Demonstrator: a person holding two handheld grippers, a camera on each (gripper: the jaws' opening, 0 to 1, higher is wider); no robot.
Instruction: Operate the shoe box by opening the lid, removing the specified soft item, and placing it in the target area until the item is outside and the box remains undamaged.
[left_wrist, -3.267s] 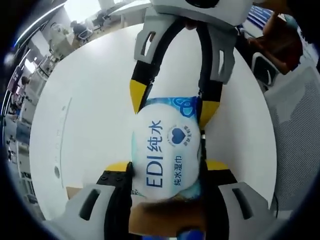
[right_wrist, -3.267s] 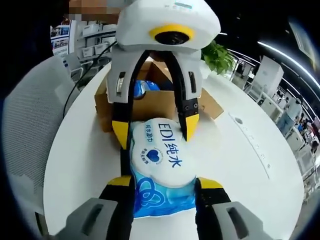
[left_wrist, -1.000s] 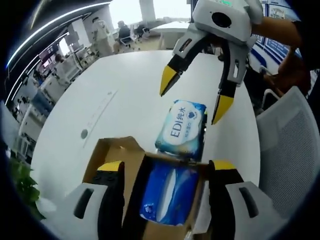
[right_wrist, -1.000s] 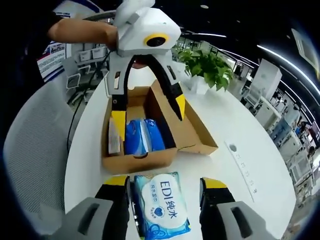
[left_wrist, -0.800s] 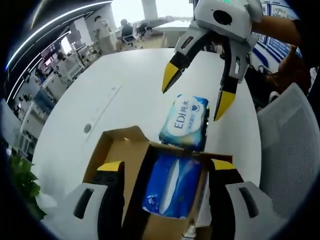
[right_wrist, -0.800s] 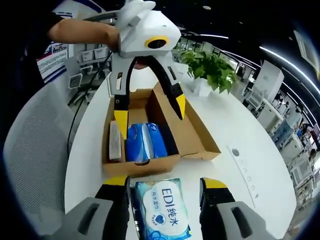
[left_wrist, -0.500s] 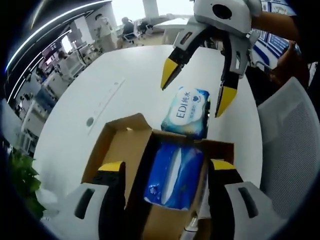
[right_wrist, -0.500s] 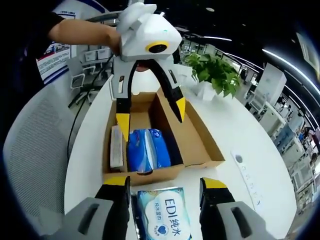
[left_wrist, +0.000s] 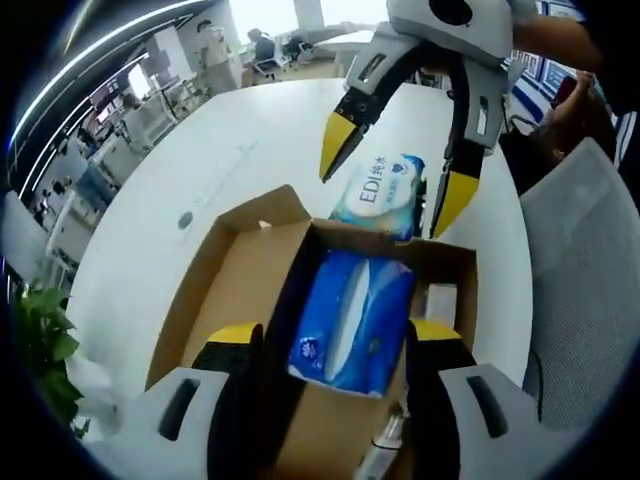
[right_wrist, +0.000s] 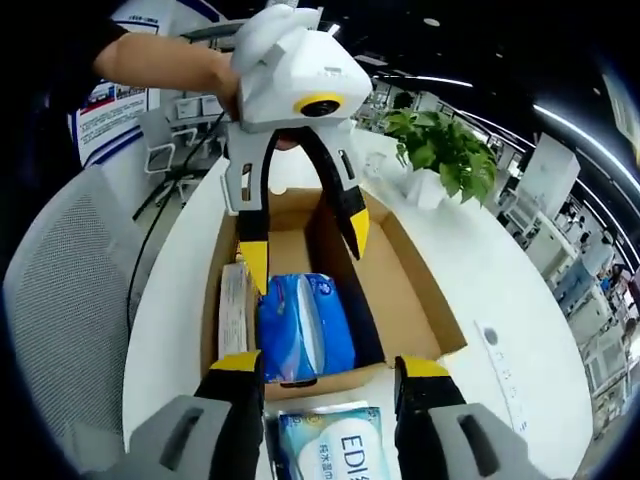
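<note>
Hovering over the open box (left_wrist: 250, 290), my left gripper (left_wrist: 325, 345) has its fingers spread, holding nothing; my right gripper (right_wrist: 325, 375) is likewise wide apart and empty; the wipes (left_wrist: 385, 190) lie on the white tabletop (left_wrist: 200, 150) just outside the box; a blue pack (right_wrist: 300, 325) sits inside.

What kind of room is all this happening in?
Most likely an open-plan office or lab. A big round white table holds the cardboard box, a mesh office chair stands beside it, a potted plant sits on the table, and rows of desks stretch behind.
</note>
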